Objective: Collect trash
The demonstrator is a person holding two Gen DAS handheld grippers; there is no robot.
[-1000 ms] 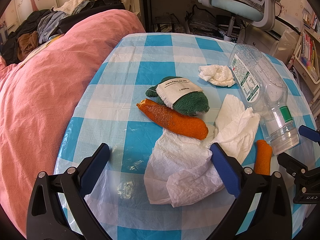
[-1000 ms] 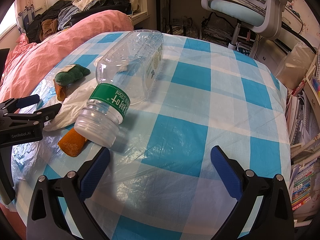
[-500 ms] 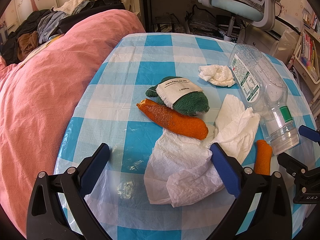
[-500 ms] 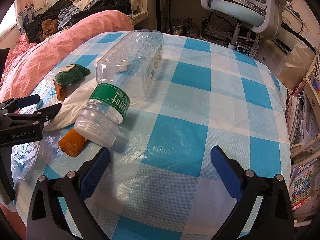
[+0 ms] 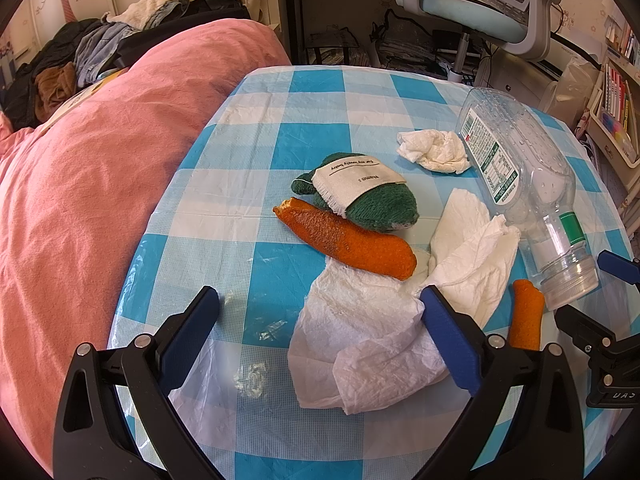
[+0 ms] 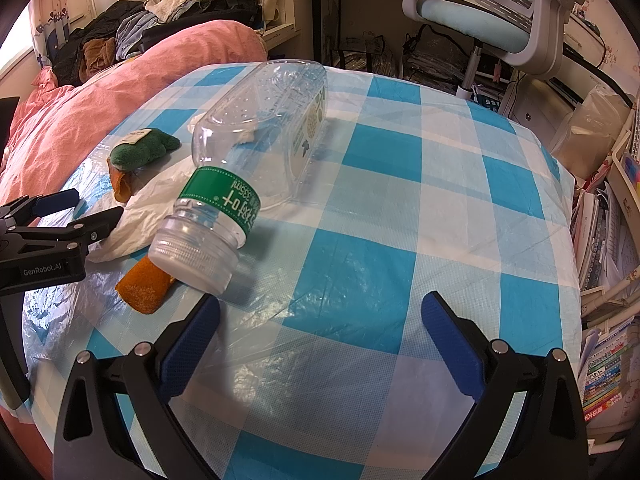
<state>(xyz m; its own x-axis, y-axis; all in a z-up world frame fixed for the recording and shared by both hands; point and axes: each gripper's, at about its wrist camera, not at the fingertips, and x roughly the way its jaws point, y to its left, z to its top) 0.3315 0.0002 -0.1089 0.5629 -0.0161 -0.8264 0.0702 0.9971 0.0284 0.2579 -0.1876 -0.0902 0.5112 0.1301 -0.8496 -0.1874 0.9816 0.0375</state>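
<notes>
On the blue-and-white checked table lie an empty clear plastic bottle (image 5: 532,184) on its side, also in the right wrist view (image 6: 256,160), a crumpled white tissue (image 5: 434,150), a large white wrapper (image 5: 400,316), a long orange peel (image 5: 348,242), a small orange piece (image 5: 526,314) and a green knitted item with a label (image 5: 360,192). My left gripper (image 5: 320,336) is open above the table, its right finger over the white wrapper. My right gripper (image 6: 320,340) is open and empty, with the bottle mouth just beyond its left finger.
A pink duvet (image 5: 100,168) borders the table on the left. An office chair (image 6: 492,12) stands behind the table. Shelves with books (image 6: 608,340) are to the right. The table's right half (image 6: 440,208) holds nothing.
</notes>
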